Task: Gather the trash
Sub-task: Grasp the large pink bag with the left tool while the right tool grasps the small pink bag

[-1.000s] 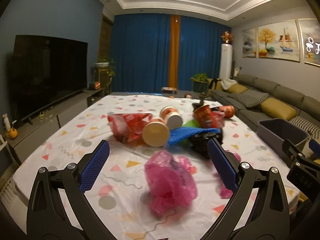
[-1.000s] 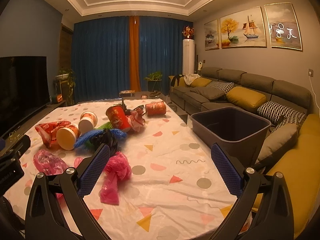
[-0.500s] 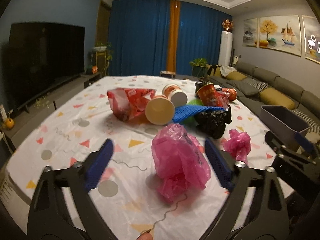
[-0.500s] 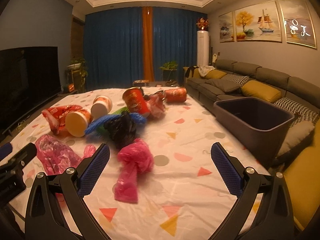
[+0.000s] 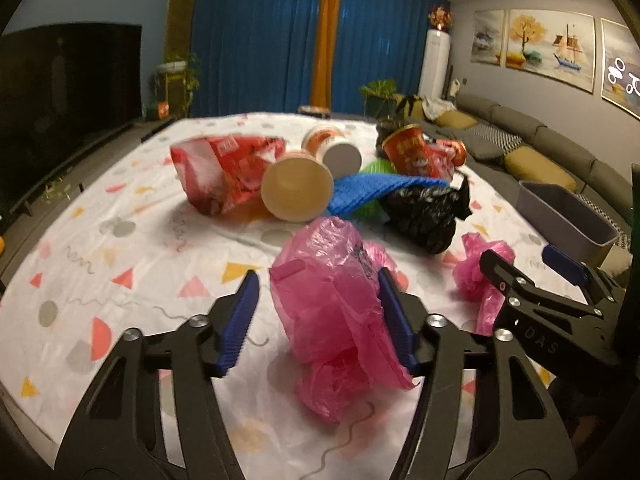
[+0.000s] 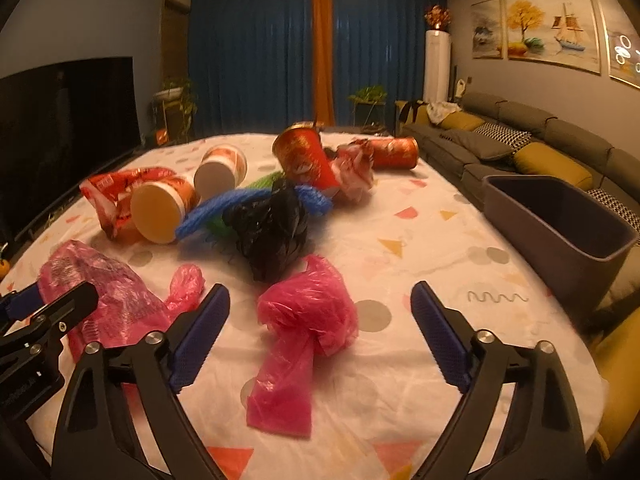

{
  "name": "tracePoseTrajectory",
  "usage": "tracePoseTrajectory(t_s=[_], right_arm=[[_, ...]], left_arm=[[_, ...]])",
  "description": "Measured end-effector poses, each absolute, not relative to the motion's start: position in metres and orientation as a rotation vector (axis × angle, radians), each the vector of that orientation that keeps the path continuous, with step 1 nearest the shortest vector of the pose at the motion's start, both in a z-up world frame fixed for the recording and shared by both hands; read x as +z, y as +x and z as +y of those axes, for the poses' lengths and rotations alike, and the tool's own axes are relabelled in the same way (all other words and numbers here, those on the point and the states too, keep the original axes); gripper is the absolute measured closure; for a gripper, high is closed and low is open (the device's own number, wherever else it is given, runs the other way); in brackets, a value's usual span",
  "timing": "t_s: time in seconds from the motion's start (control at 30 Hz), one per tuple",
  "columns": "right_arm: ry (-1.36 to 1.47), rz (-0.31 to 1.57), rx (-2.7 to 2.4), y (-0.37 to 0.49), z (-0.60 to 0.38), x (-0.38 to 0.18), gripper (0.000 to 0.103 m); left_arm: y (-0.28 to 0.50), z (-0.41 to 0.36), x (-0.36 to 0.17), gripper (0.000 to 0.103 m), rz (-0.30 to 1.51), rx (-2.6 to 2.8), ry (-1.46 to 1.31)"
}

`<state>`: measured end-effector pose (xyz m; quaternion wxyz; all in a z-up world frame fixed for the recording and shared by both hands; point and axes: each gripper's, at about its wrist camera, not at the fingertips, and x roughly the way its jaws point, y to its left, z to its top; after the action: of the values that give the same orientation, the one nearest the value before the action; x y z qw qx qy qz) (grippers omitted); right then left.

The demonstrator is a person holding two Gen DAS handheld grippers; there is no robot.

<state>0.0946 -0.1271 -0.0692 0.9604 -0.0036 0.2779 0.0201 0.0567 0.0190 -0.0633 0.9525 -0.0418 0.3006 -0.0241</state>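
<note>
Jaws of both grippers have just been closing: left gripper (image 5: pixel 316 320) around the large pink bag (image 5: pixel 336 312), its right pad touching; right gripper (image 6: pixel 320 336) wide around the small pink bag (image 6: pixel 304 332), clear tablecloth (image 6: pixel 420 264) toward the grey bin (image 6: pixel 560 236) at the table's edge.

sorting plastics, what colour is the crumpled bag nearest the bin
Pink crumpled plastic bag; grey bin. Clearest in the right wrist view.

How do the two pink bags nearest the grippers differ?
The left pink bag is the larger, a loose, puffed heap; the right pink bag is a tight wad with a flat tail. The left one sits between the left gripper's jaws, touching one pad; the right one lies ahead of the right gripper's wider jaws, untouched. Both are crumpled plastic on the tablecloth.
</note>
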Motion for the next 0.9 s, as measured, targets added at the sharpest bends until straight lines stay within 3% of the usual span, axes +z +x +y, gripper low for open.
tracePoseTrajectory(t_s=[0.1,0.2,0.23,0.37,0.5,0.9], right_arm=[[-0.017,0.609,0.048,0.104,-0.124,-0.076,0.031],[-0.023,0.635,0.055,0.108,-0.122,-0.079,0.046],[-0.027,0.643,0.061,0.109,-0.122,-0.081,0.056],[-0.035,0.639,0.076,0.105,-0.12,-0.081,0.065],[-0.01,0.614,0.097,0.095,-0.126,-0.075,0.067],[0.029,0.441,0.058,0.042,-0.162,-0.026,0.067]], left_arm=[[0.063,0.023,-0.067,0.059,0.631,-0.067,-0.103],[0.066,0.024,-0.068,0.073,0.642,-0.084,-0.111],[0.066,0.025,-0.069,0.077,0.645,-0.09,-0.116],[0.063,0.027,-0.067,0.092,0.634,-0.11,-0.129],[0.056,0.028,-0.059,0.097,0.606,-0.103,-0.13],[0.025,0.007,-0.001,0.098,0.45,-0.174,-0.114]])
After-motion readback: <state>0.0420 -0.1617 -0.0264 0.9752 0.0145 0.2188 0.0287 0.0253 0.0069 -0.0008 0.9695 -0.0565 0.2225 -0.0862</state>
